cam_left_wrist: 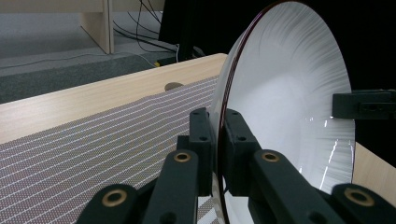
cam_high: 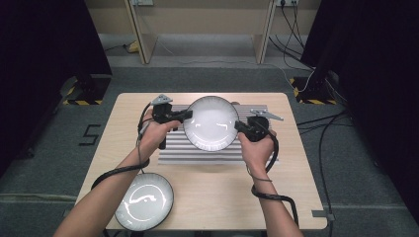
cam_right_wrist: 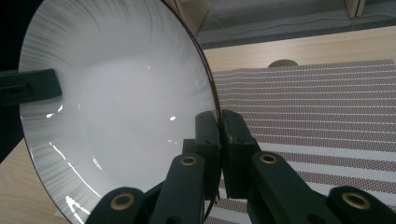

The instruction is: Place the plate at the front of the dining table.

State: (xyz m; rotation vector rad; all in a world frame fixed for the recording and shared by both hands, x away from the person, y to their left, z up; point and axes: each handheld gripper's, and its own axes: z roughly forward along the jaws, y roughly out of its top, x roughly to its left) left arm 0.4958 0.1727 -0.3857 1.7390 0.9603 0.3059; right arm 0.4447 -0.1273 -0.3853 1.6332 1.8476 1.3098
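Plate [cam_high: 211,122] is being held tilted above the striped mat [cam_high: 217,148]. Left gripper [cam_high: 185,116] and right gripper [cam_high: 239,125] are clamping opposite rim edges, jaws nearly shut on it.

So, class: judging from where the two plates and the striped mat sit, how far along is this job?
Done: the left gripper and right gripper have each clamped the rim of the raised plate, tilted over the striped mat. In hand: carrying it between them. Left: setting it down, probably; the second plate lies untouched at the table's near edge.
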